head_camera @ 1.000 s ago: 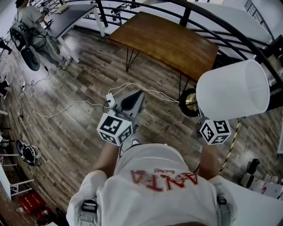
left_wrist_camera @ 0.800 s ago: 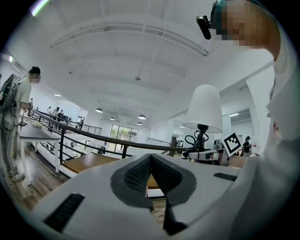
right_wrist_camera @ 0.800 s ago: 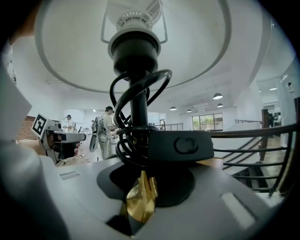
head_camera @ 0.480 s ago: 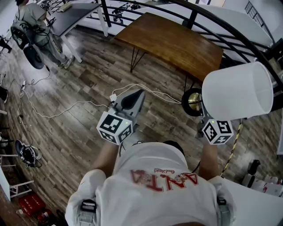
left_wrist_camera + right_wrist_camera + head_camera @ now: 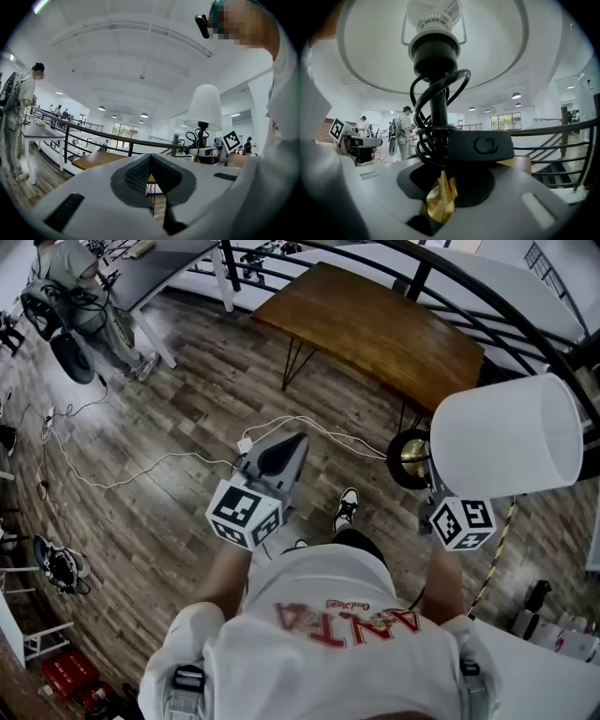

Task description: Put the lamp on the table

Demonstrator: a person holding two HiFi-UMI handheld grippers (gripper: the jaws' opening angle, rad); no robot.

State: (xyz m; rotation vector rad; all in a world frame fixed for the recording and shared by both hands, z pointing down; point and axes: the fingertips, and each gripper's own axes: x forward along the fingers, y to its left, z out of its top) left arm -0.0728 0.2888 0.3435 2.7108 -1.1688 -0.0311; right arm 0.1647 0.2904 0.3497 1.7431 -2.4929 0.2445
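Two grippers are held out in front of a person in a white shirt with red letters point(image 5: 328, 652). The left gripper point(image 5: 292, 444) has its jaws pressed together, with nothing between them. The right gripper point(image 5: 443, 194) has its jaws closed part way, tight on the shiny gold stem point(image 5: 439, 206) of the lamp with the big white shade point(image 5: 506, 437). The lamp is up in the air, and its shade is above that gripper. A black cord point(image 5: 423, 152) is wound in loops around the lamp's black neck. A black switch box point(image 5: 483, 144) sits just beside the loops, over the jaws.

Below the grippers is a floor of grey-brown wood planks point(image 5: 159, 521). A thin white cable point(image 5: 141, 465) lies on it in curves. Past the cable stands the brown wooden table point(image 5: 375, 329) on thin black legs. The lamp is near the table's right corner and does not touch it. A black metal railing point(image 5: 419, 279) runs behind the table. Far off, another person point(image 5: 84, 282) stands by a long grey table point(image 5: 164, 263).
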